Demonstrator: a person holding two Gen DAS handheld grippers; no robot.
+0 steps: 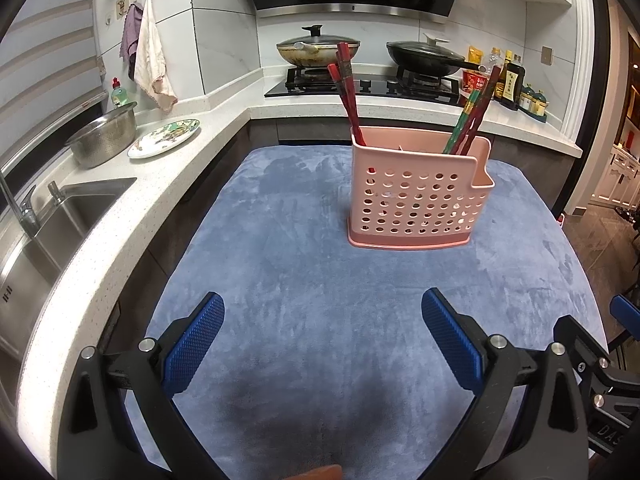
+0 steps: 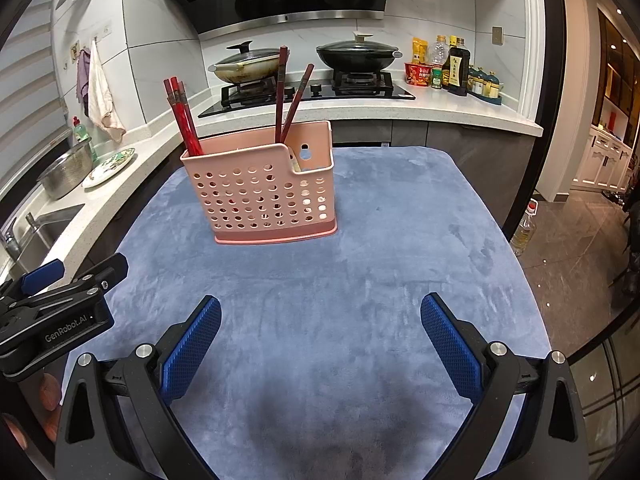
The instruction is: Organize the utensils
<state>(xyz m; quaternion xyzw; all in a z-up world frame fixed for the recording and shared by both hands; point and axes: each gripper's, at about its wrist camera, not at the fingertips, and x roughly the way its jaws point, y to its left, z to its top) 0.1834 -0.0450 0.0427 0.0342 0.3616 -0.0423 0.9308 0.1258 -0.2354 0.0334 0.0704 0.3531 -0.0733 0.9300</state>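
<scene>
A pink perforated utensil holder stands upright on the blue cloth; it also shows in the right wrist view. Red chopsticks lean in its left compartment, and another pair leans in the right part; both bunches show in the right wrist view, left and middle. My left gripper is open and empty, well short of the holder. My right gripper is open and empty, also near the cloth's front edge.
A white counter runs along the left with a sink, a steel colander and a plate. A stove with two lidded woks and sauce bottles stand behind. The left gripper's body is beside my right.
</scene>
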